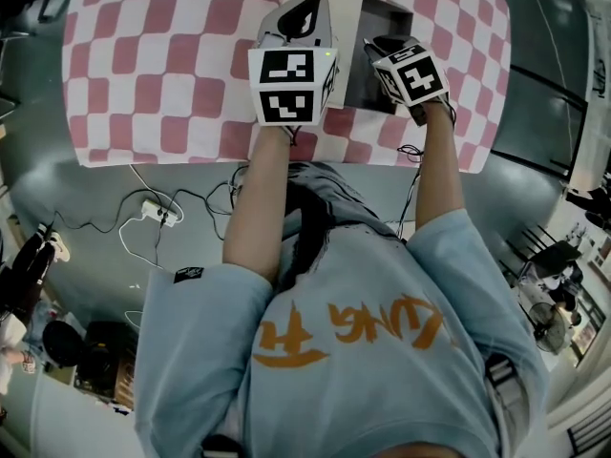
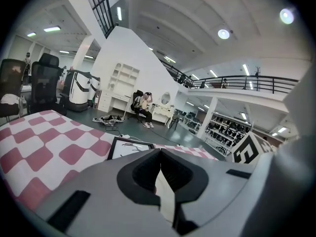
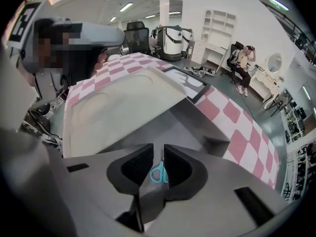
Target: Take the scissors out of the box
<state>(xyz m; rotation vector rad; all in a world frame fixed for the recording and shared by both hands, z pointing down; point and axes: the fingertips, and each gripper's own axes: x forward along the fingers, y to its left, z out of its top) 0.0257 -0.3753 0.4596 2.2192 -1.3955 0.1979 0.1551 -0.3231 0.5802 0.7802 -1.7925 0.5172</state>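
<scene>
An open grey box (image 1: 377, 84) stands on the pink-and-white checked table (image 1: 162, 65). Its cream lid (image 3: 118, 107) is tilted up. My left gripper (image 1: 307, 15) is shut on the lid's edge, and a cream strip of the lid (image 2: 165, 194) shows between its jaws in the left gripper view. My right gripper (image 3: 158, 146) reaches into the box's dark inside. Its jaws stand close together around the scissors (image 3: 158, 173), whose blue handle shows in the gap. In the head view the scissors are hidden under the right gripper (image 1: 382, 48).
A black-framed picture (image 3: 190, 80) lies on the cloth beyond the box. The table's near edge (image 1: 286, 158) is just in front of the person. A power strip with cables (image 1: 158, 213) lies on the floor to the left.
</scene>
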